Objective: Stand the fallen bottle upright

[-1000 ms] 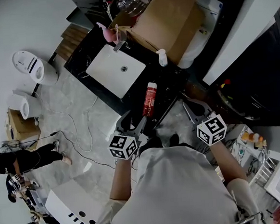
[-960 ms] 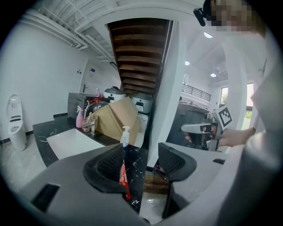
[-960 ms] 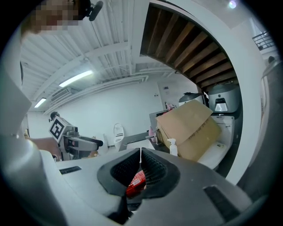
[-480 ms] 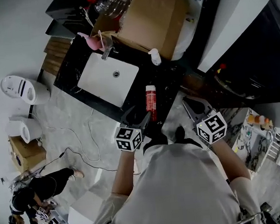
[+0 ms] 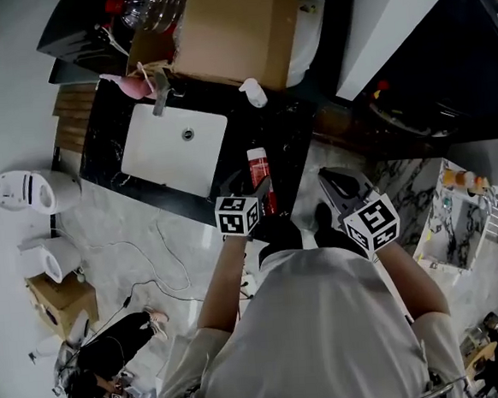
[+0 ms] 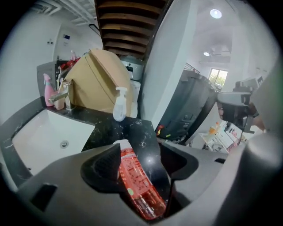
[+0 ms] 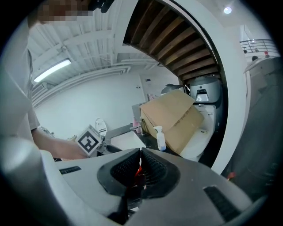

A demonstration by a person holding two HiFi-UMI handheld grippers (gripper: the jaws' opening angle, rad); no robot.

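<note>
Red clear-plastic bottle with white cap [image 6: 135, 176] lies flat on black stone bench [image 5: 291, 139], near the front edge, just right of white rectangular sink [image 5: 164, 153]. Left gripper [image 6: 143, 152]: jaws apart, just been opening, straddling the bottle, which lies close against the left jaw. Right gripper [image 7: 140, 165]: jaws together, well right of the bottle.

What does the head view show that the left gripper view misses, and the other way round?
Only the head view: the person's pale shirt, the floor with its cables, and a second person at lower left.
Only the left gripper view: ceiling lights, a window, and the red bottle close up between the jaws of the left tool, which have just been opening.
Both: that bottle on the black counter, the white sink, the cardboard box and the white spray bottle.
</note>
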